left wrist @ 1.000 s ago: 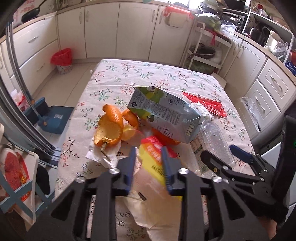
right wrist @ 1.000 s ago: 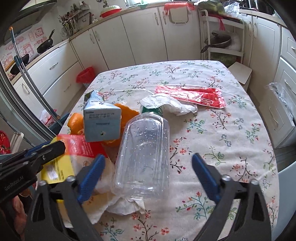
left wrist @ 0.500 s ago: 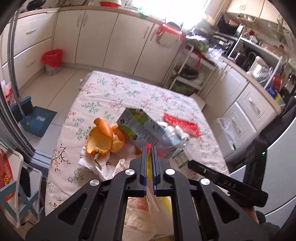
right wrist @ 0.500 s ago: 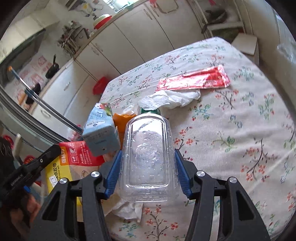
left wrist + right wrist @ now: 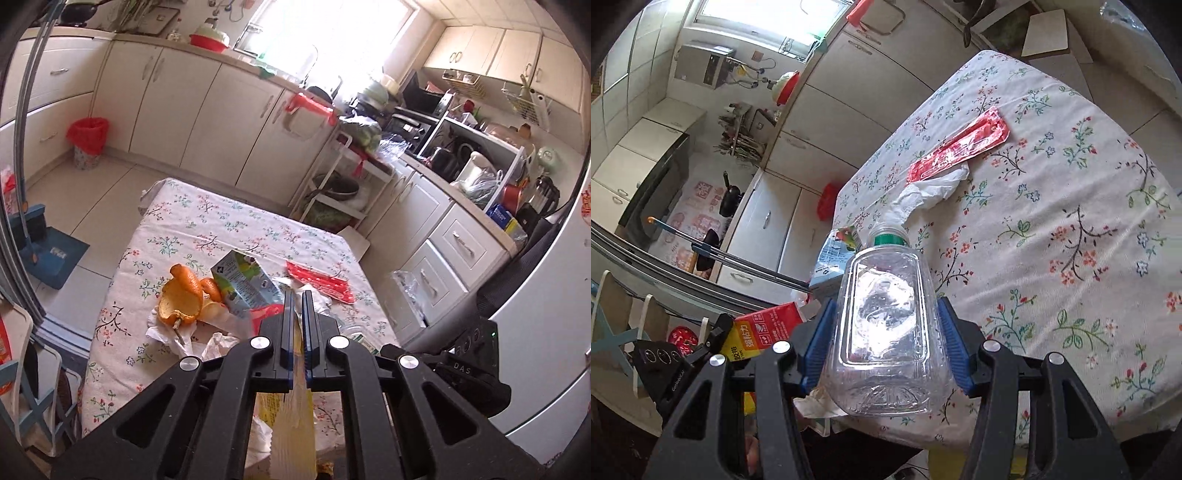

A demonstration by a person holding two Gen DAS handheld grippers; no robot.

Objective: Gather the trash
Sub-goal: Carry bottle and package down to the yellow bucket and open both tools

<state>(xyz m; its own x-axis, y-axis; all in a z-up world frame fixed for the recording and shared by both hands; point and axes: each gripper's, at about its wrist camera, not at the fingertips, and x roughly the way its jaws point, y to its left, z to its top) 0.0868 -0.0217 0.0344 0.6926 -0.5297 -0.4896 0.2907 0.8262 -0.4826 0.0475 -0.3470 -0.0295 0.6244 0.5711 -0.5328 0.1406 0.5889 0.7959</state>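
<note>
My left gripper (image 5: 296, 295) is shut on the edge of a yellow and red plastic bag (image 5: 293, 424), lifted above the table's near end; the bag also shows in the right wrist view (image 5: 757, 332). My right gripper (image 5: 882, 310) is shut on a clear plastic bottle (image 5: 886, 325) with a green neck ring, held up off the table. On the floral tablecloth (image 5: 1052, 221) lie an orange peel (image 5: 181, 301), a milk carton (image 5: 243, 282), a red wrapper (image 5: 960, 147) and crumpled tissue (image 5: 931, 192).
A red-lined trash bin (image 5: 88, 142) stands on the floor by the far cabinets. A blue dustpan (image 5: 51, 254) lies left of the table. White cabinets and a wire rack (image 5: 343, 192) stand behind and right of the table.
My left gripper shut on the yellow bag and lifted it. My right gripper shut on the clear bottle and raised it off the table.
</note>
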